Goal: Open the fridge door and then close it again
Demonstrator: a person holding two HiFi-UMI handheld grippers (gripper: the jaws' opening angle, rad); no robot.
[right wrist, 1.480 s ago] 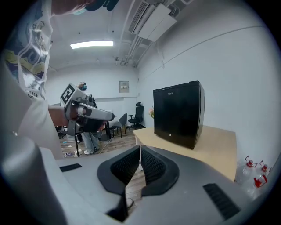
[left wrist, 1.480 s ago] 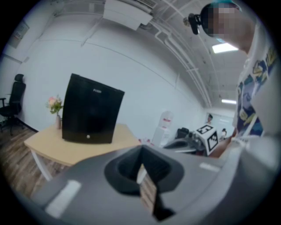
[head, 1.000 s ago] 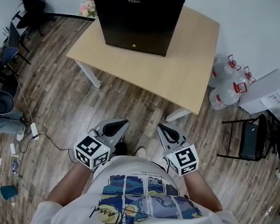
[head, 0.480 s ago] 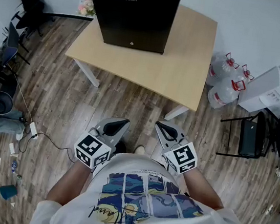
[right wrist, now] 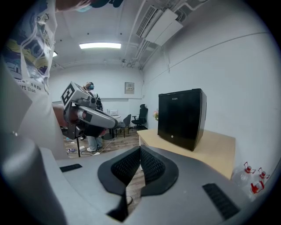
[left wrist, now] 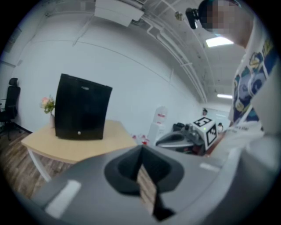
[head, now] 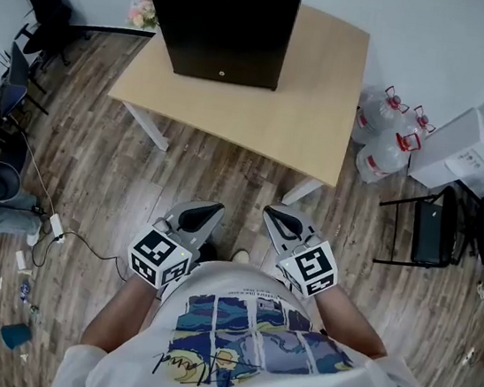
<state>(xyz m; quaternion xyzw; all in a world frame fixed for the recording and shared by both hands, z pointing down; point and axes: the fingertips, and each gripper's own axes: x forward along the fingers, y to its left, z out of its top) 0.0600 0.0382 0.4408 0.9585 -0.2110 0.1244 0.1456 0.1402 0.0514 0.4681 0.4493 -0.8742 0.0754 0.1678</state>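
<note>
Left tool (head: 211, 211) is closed, jaws pressing together with nothing between them, and the right tool (head: 273, 212) is doing the same, pads meeting with nothing in them. Both are hanging low in front of the person's shirt (head: 239, 344), above the wooden floor (head: 137, 173), well apart from the fridge (head: 222, 20).

The fridge is sitting at the far end of the worktop (head: 298, 115), door shut, so whatever's inside is staying hidden. Some flowers (head: 142, 11) are peeking out just beside it. A few jugs (head: 384, 137) with red caps are standing on the floor right of the worktop; can't tell if anything's in them. A big white box (head: 476, 150) is sitting next to those, closed up.

The head view is the only one showing the floor clutter and a cable (head: 83, 246) trailing off to the left. The right gripper view is picking up another person (right wrist: 90, 114) standing farther back near some office chairs (right wrist: 141, 115), which the other views aren't catching. The left gripper view is giving the fridge front straight on, plus the ceiling lights (left wrist: 218, 41).
</note>
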